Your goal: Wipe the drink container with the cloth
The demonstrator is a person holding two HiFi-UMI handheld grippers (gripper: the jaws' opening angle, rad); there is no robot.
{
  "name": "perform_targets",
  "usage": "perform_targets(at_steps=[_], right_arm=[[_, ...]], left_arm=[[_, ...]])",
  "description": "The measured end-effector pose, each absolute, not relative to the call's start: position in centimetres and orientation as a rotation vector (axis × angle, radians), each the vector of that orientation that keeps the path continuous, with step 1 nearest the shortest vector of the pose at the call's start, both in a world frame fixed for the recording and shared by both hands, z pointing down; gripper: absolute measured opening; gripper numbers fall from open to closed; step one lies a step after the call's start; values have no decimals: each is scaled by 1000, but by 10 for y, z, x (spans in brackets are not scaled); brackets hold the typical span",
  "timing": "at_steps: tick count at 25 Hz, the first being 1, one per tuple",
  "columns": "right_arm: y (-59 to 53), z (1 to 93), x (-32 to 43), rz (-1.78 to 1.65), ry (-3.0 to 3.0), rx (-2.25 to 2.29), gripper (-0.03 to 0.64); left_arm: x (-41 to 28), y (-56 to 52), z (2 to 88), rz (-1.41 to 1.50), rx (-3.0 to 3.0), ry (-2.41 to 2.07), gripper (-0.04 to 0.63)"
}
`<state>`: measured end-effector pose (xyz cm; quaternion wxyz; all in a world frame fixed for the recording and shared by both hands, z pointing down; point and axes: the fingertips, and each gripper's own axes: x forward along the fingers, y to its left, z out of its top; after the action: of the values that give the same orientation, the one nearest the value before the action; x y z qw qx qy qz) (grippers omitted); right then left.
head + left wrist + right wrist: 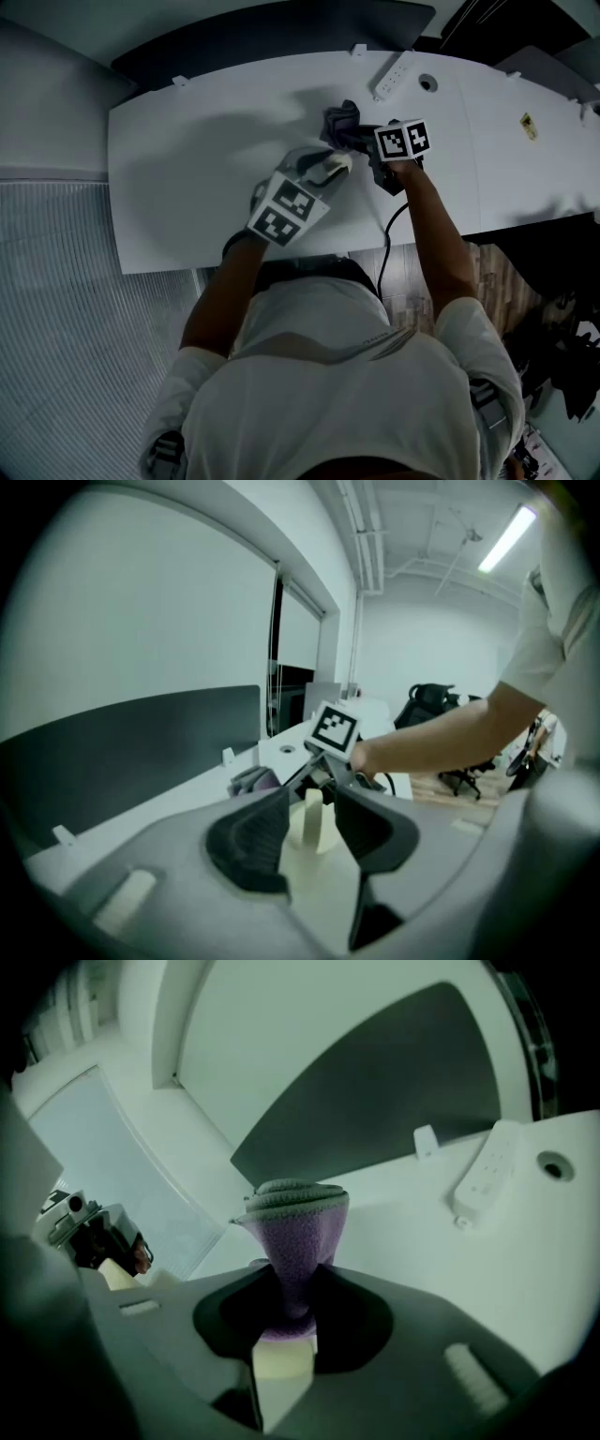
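Note:
On the white table [197, 178], a small cream drink container [337, 166] sits at the tip of my left gripper [323, 171]. In the left gripper view the container [312, 819] stands upright between the dark pads [251, 847], with a gap on each side, so this gripper [309, 803] is open around it. My right gripper [364, 138] is just right of the container, shut on a purple-grey cloth [339, 120]. The cloth [295, 1227] is pinched in those jaws and fans out above them [295, 1297]. The container [117, 1276] appears at that view's left.
A white power strip [391, 75] and a round cable hole [427, 82] lie at the table's far right. A dark partition [375, 1101] runs behind the table. A black cable [386, 234] hangs off the near edge. Office chairs [431, 700] stand beyond the table.

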<state>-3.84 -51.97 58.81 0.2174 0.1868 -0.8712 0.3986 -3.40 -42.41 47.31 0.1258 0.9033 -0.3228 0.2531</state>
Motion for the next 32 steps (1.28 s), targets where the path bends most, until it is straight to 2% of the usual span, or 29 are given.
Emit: perform_targets(at_steps=[5,8,17,23,32], right_arm=[[-518,532,13,927,-2551,934,100],[-502,497,43,848,-2587,1131,98],[-430,352,86,428,-2746,1519,97],[-389,300,89,172,-2774,1611,97],[-374,287,87,190,-2793,1619,97]], left_arm=[[-56,-423,425,496,2670,-1078,147],[-75,-421,388,337,2685,-1244,103],[-128,-382,301,-22,2675,-1569,28],[-142,-358,275,-60,2692,-1629,3],[-136,-344,259,-32,2770,-1612,3]])
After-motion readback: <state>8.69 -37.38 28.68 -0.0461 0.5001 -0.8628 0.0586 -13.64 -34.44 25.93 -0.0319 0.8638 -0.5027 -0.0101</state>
